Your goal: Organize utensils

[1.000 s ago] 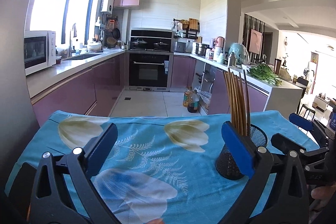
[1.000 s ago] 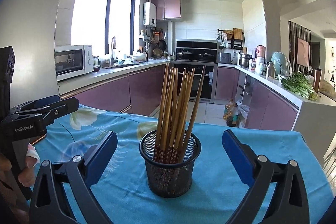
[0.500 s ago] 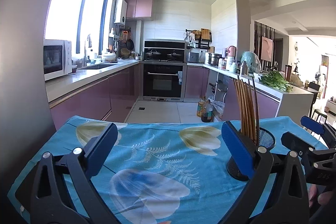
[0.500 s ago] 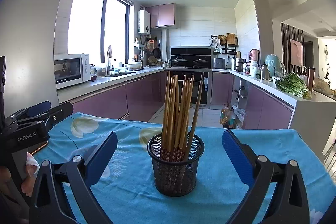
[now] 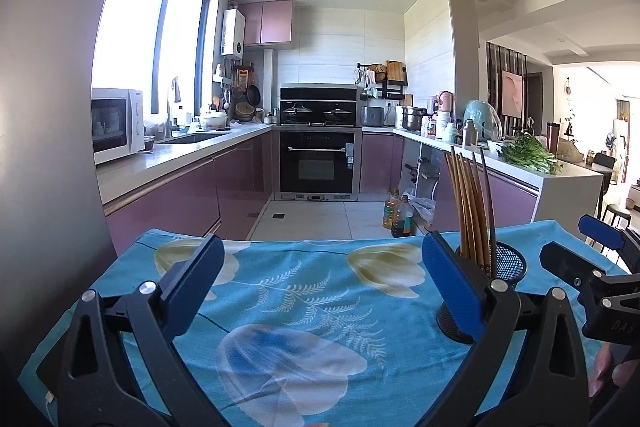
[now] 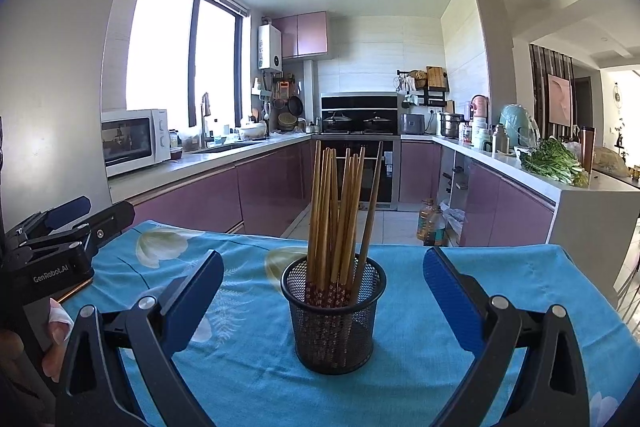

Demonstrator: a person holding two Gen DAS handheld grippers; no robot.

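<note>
Standing chopsticks (image 6: 340,211) filling mesh cup (image 6: 334,323) on tablecloth (image 6: 256,379), both hand-held grippers spread, holding nothing

The mesh holder (image 6: 333,315) is standing on the worktop (image 6: 420,379), sitting centred between the right claw's (image 6: 323,301) spread fingers. Chopsticks (image 6: 340,211) are standing upright inside it. The left claw (image 5: 318,285) is hovering to the holder's left, with the oil bottles (image 6: 430,223) waiting on the floor behind the worktop.

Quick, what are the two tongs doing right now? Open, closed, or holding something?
Left tongs: open, holding nothing, over the blue tablecloth.
Right tongs: open, holding nothing; the mesh chopstick holder stands between the fingers.
</note>
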